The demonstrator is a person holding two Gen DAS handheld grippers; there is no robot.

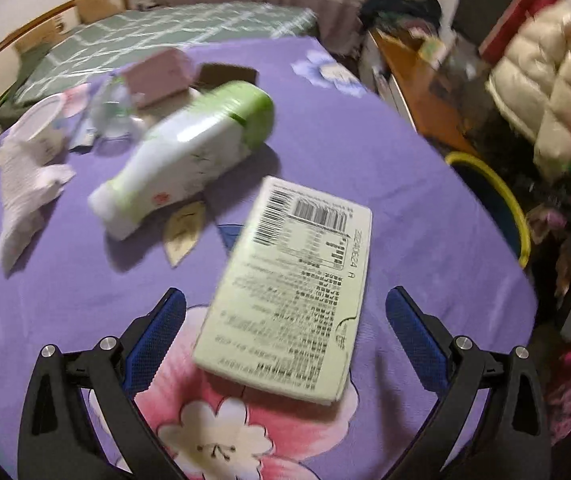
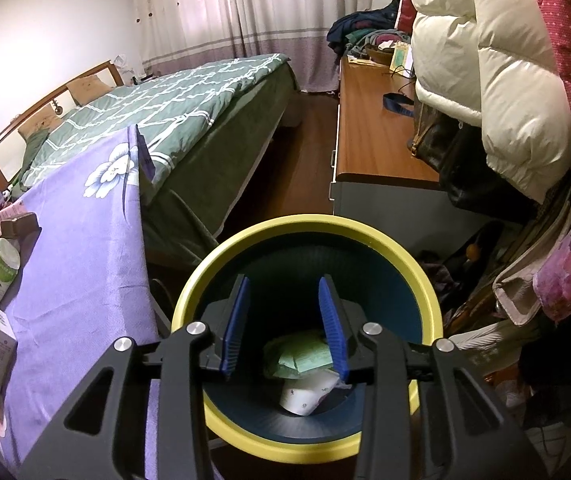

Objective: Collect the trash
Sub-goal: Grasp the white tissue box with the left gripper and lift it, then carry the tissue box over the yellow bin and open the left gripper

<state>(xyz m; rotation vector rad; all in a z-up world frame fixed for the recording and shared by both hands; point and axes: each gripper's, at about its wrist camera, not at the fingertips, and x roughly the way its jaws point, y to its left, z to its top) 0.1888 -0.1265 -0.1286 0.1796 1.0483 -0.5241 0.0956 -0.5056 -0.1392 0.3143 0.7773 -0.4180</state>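
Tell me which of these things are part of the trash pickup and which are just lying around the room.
Part of the job:
flat carton between the open left gripper fingers
green-capped bottle
crumpled tissue
yellow-rimmed bin, wrappers inside, open right gripper above it

Just lying about:
white puffer jacket
green quilt
wooden dresser

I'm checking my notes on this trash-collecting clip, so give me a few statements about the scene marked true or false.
1. The left gripper is open, its fingers on either side of the flat carton. True.
2. The right gripper hangs over the bed. False: it hangs over the yellow-rimmed bin.
3. The bin is empty. False: a green packet and a white wrapper lie inside.
4. The white bottle with the green cap lies on its side on the purple cloth. True.
5. The right gripper holds the carton. False: its jaws hold nothing.
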